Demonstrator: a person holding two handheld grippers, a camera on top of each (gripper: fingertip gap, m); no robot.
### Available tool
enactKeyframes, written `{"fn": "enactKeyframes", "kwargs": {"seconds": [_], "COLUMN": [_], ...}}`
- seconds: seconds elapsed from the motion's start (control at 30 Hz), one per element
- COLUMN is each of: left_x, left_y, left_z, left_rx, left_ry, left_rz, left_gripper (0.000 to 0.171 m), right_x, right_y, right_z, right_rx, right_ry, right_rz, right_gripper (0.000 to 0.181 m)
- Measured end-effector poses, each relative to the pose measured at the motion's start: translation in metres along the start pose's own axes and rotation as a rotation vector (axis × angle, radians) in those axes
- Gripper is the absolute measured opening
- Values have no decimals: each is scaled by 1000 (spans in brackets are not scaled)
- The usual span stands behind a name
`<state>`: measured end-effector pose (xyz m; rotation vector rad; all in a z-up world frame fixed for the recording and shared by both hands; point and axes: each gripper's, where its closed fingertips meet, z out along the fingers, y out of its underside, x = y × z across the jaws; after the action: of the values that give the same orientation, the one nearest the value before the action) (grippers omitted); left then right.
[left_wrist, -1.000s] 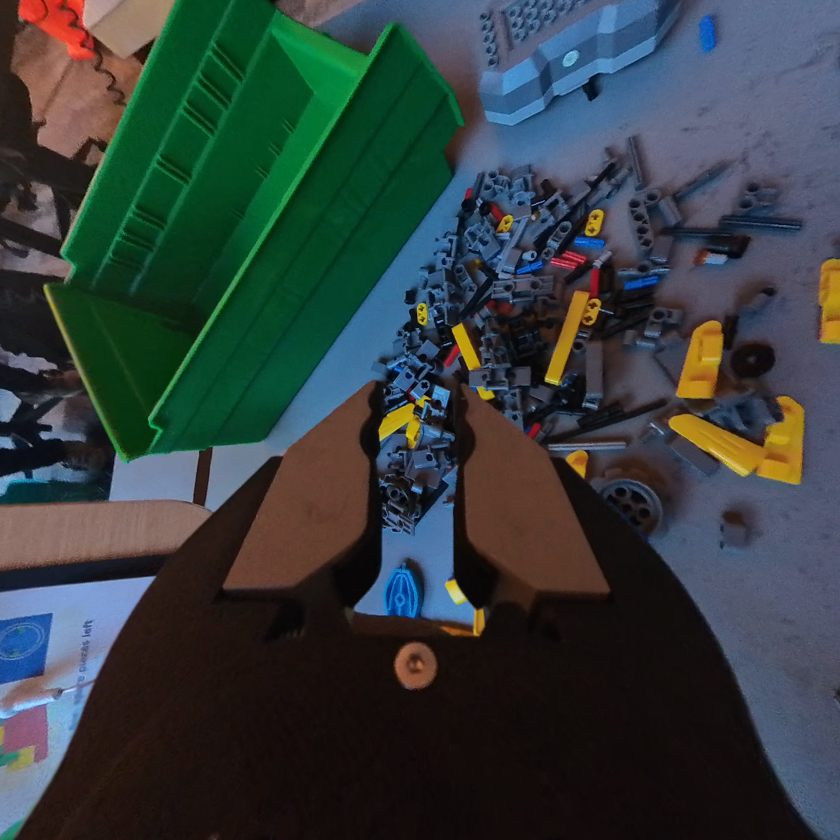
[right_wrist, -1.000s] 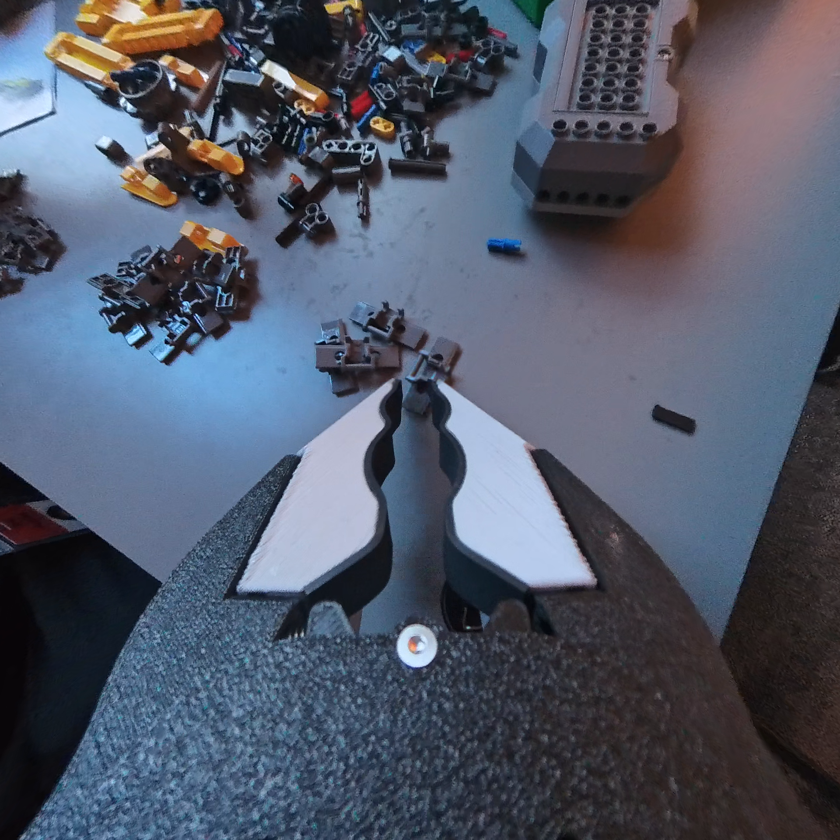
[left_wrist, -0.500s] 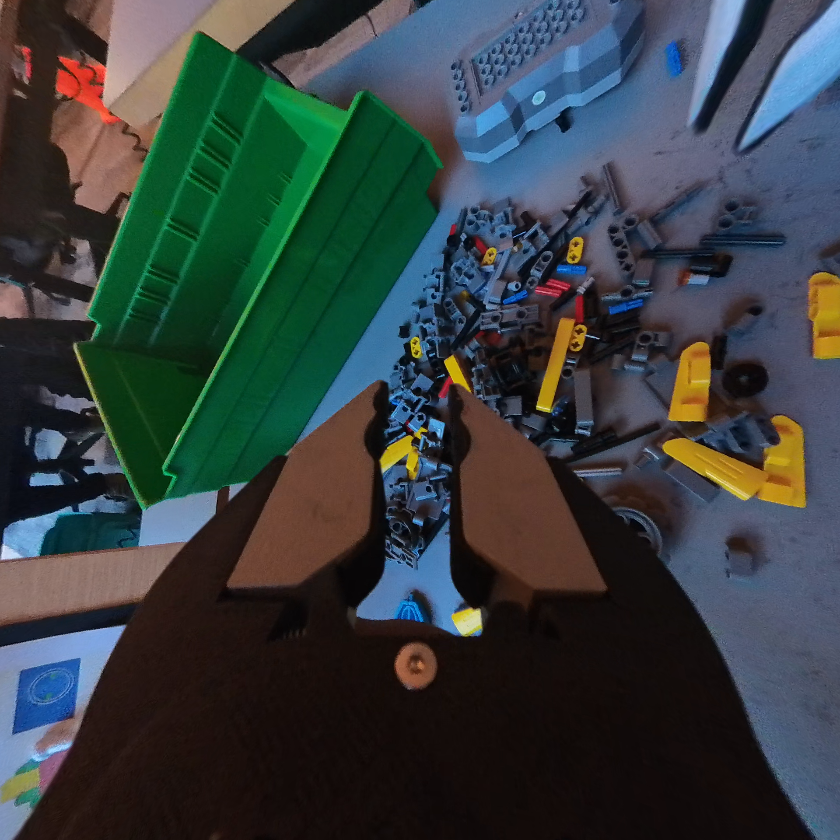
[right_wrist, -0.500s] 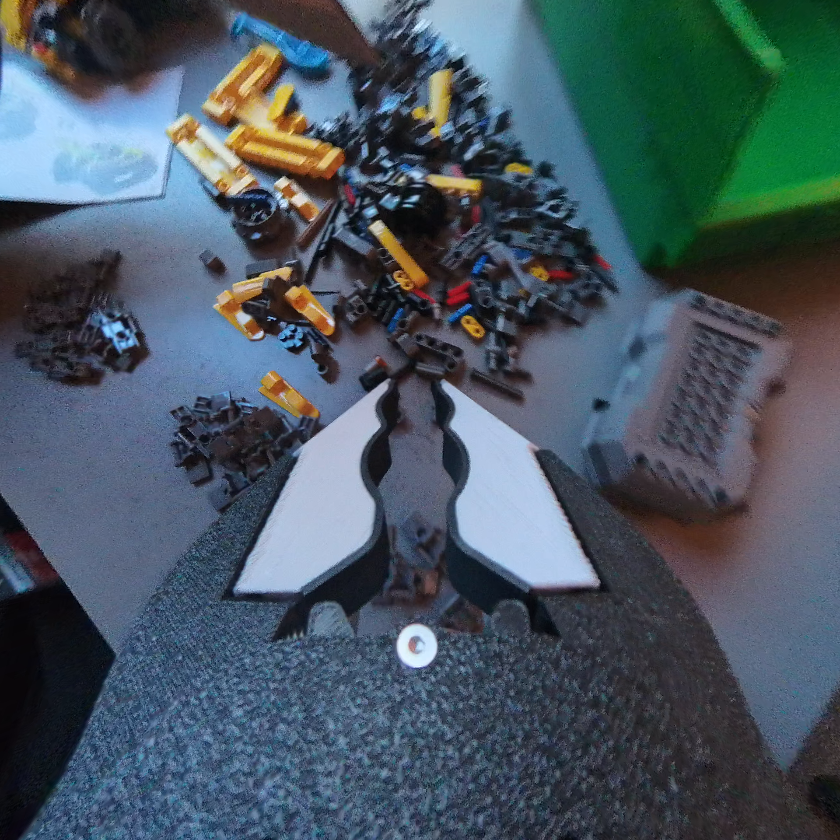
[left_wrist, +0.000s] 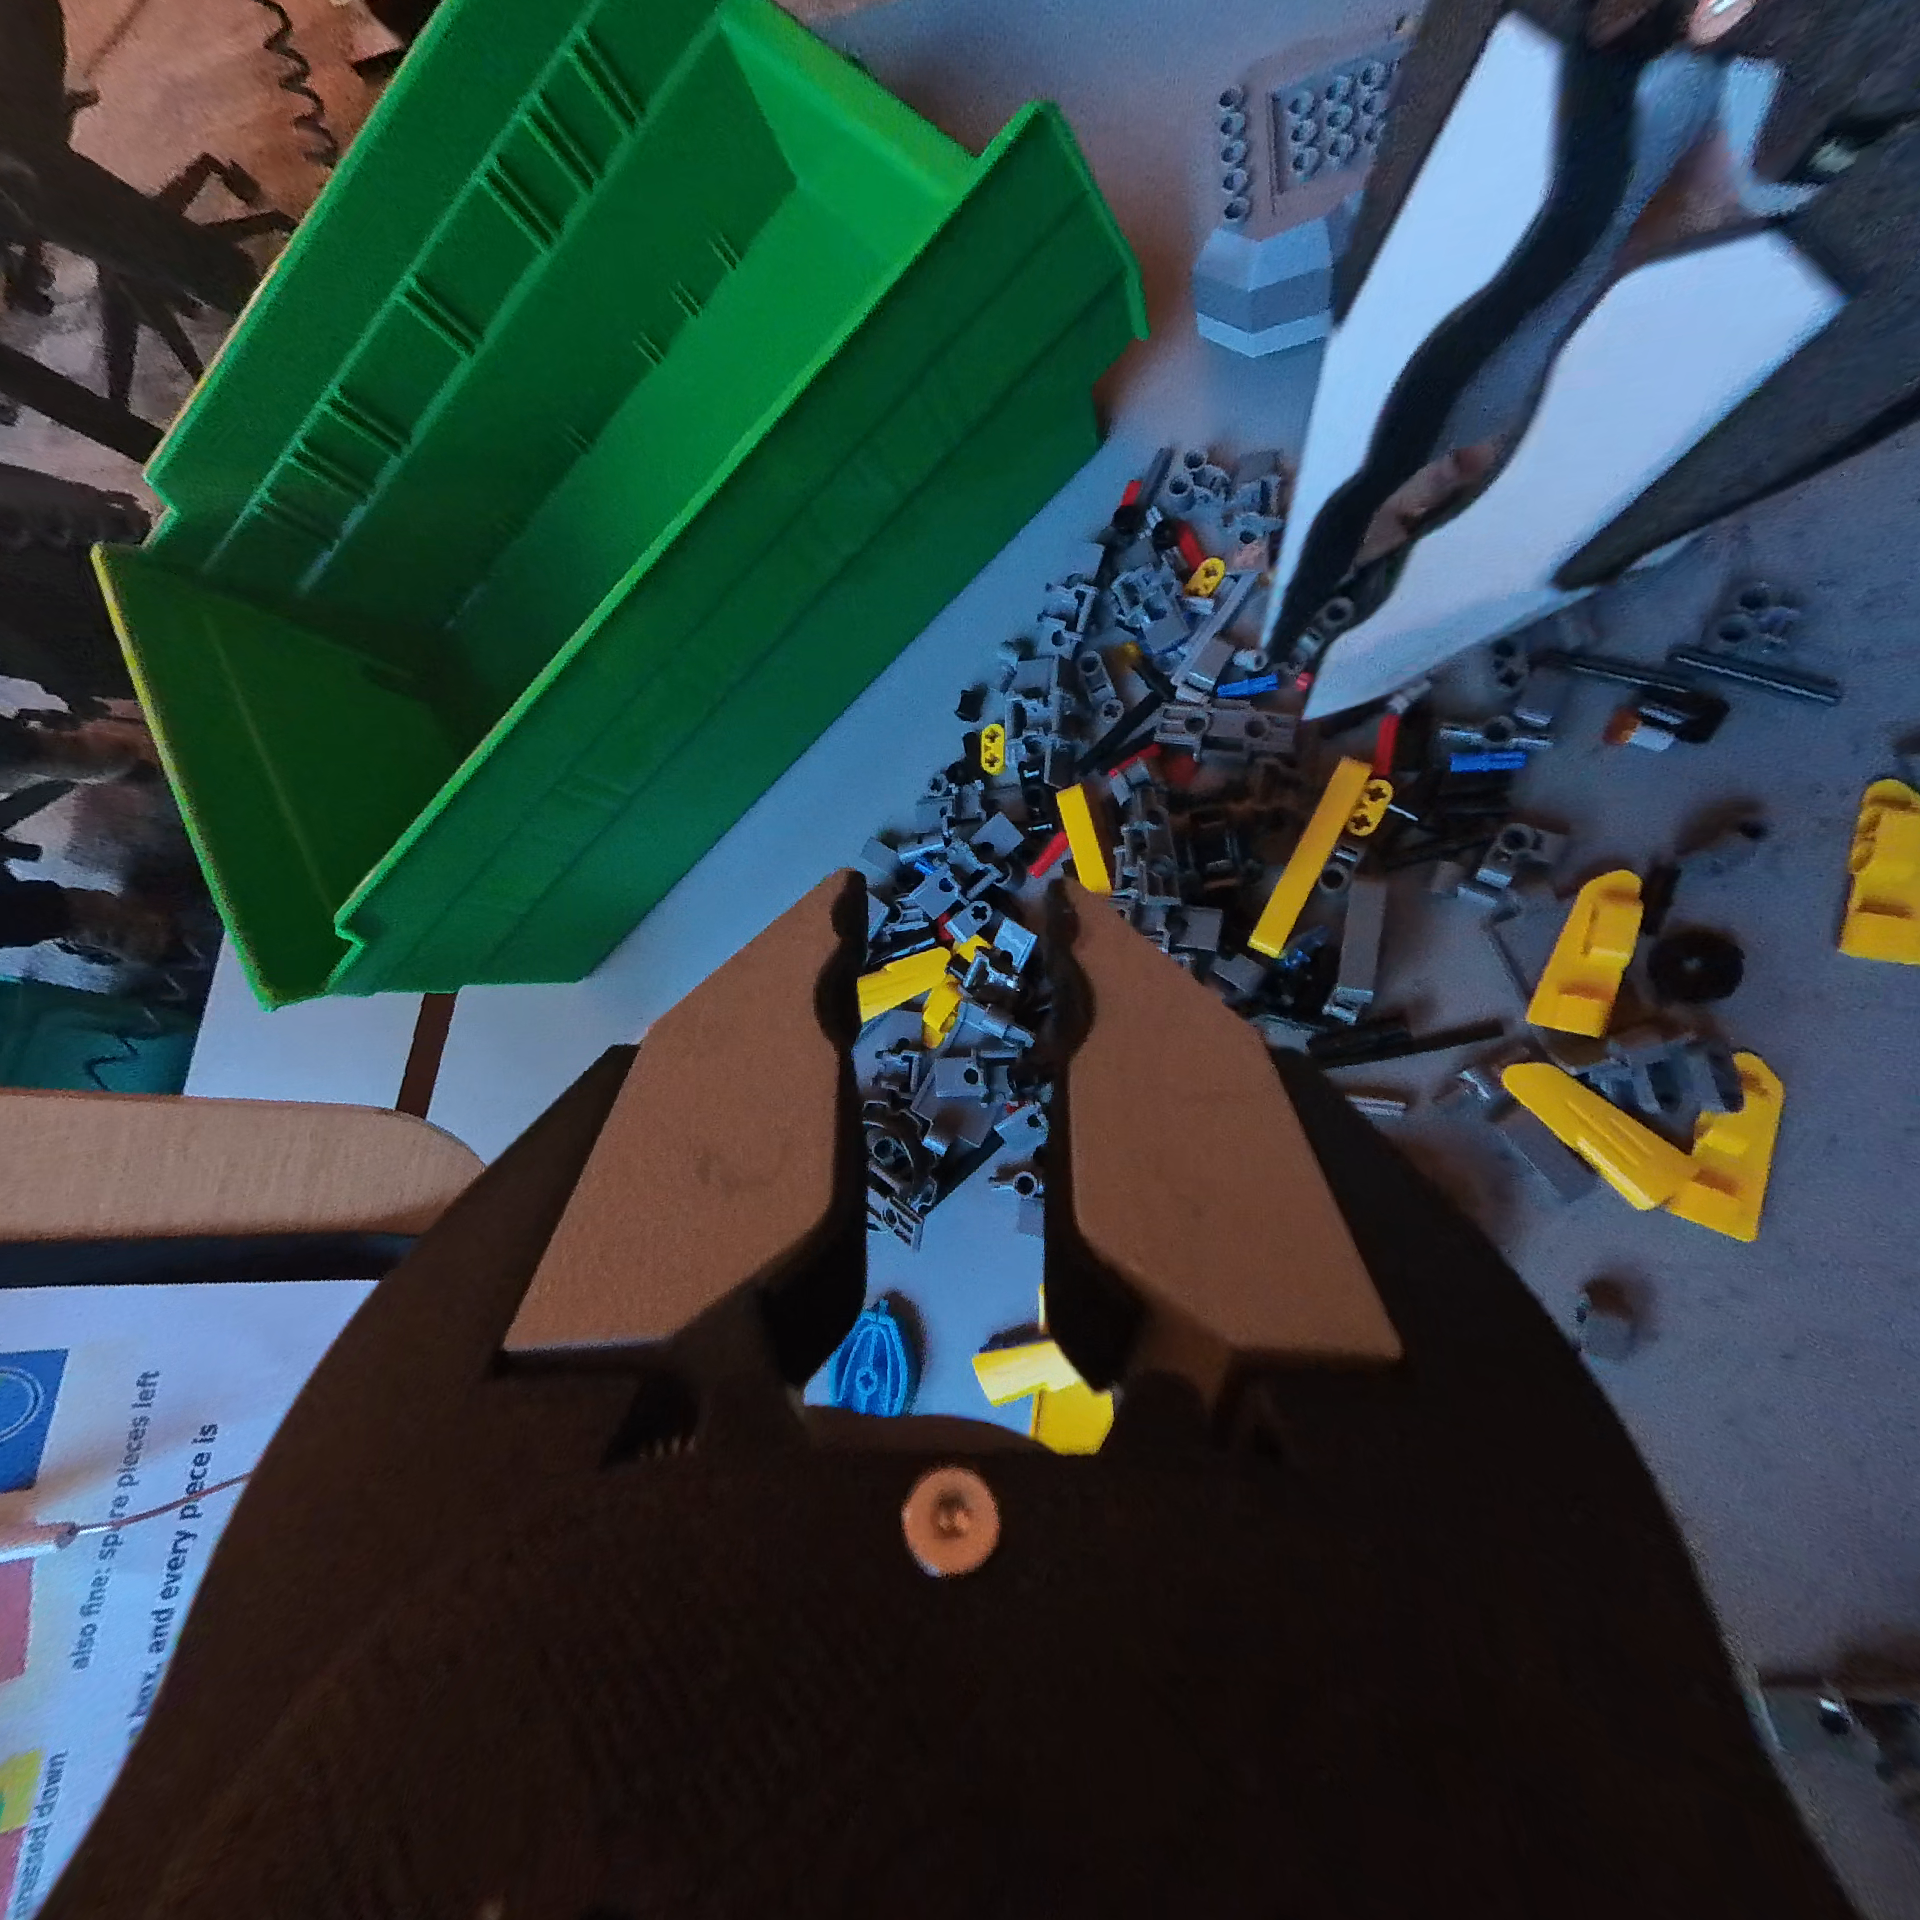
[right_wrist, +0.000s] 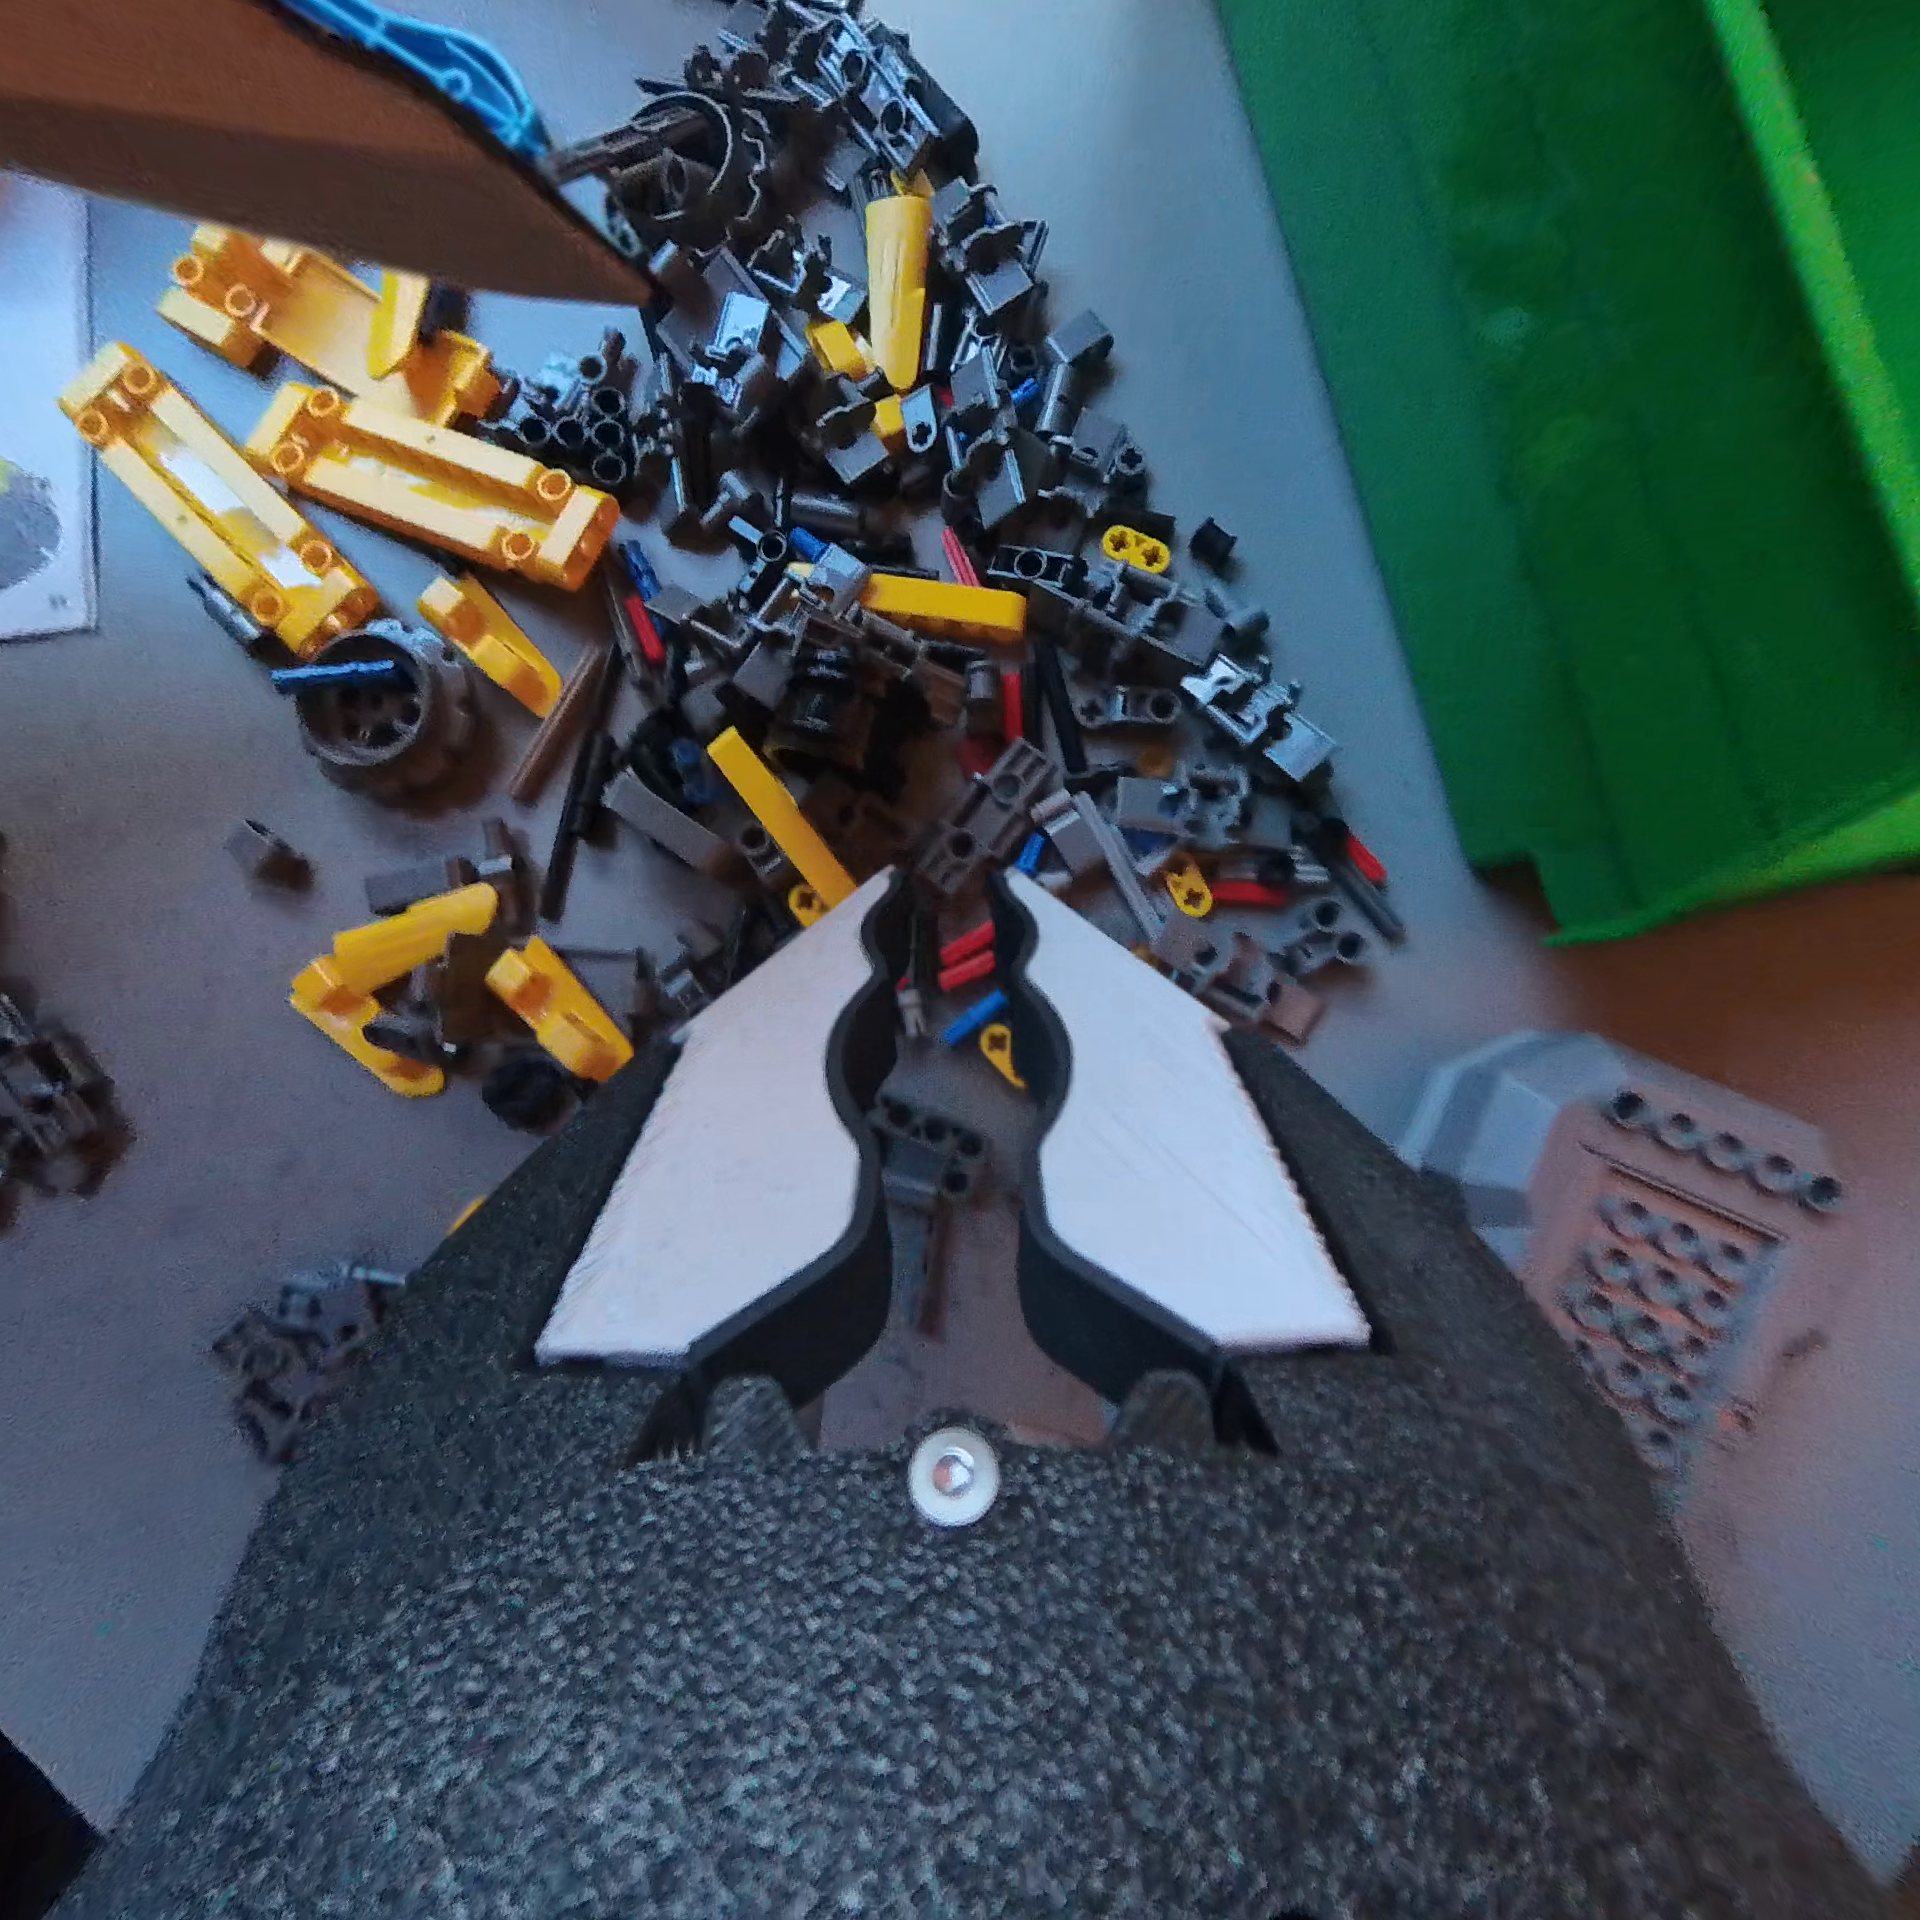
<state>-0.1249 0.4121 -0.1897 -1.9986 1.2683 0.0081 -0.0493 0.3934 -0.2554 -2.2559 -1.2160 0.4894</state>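
A pile of small grey, black, red and yellow building pieces lies on the grey table; it also shows in the right wrist view. My left gripper, with brown fingers, is open and empty, hovering over the near end of the pile. My right gripper, with white fingers, is open and empty, its tips low over the pile's far side by red and blue pins. It also shows in the left wrist view. A brown finger of the left gripper shows at the right wrist view's top left.
A green bin lies beside the pile, also in the right wrist view. A large grey studded block, long yellow beams, a wheel, small dark-grey heaps and a printed sheet lie around. Some 11 centimeters of space lies between my two pairs of fingers. To reach the large grey studded block in a straight line is about 12 centimeters for my right fingers, about 20 centimeters for my left. Seen from the left wrist view as well.
My right gripper has swung from a small grey heap near the table edge over to the main pile, entering the left wrist view. My left gripper has hardly moved.
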Motion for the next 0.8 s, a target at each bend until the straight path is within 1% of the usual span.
{"fn": "enactKeyframes", "kwargs": {"seconds": [0.17, 0.27, 0.47, 0.63, 0.8], "left_x": [1, -1, -3, -3, -4], "left_y": [-1, 1, 2, 2, 2], "left_z": [-4, -6, -7, -7, -7], "left_rx": [9, 14, 15, 10, 10], "left_ry": [5, 0, -4, -4, -8], "left_rz": [16, 11, 8, 13, 15], "left_gripper": [31, 31, 31, 31, 31], "right_x": [2, 8, 6, 6, 8], "right_y": [-2, 1, -1, -5, -2], "right_z": [20, 26, 26, 16, 8], "right_rx": [-26, -39, -12, 21, 14], "right_ry": [13, 45, 4, 6, 27], "right_rz": [50, 40, 87, 88, 72], "right_gripper": [16, 16, 11, 10, 9]}}
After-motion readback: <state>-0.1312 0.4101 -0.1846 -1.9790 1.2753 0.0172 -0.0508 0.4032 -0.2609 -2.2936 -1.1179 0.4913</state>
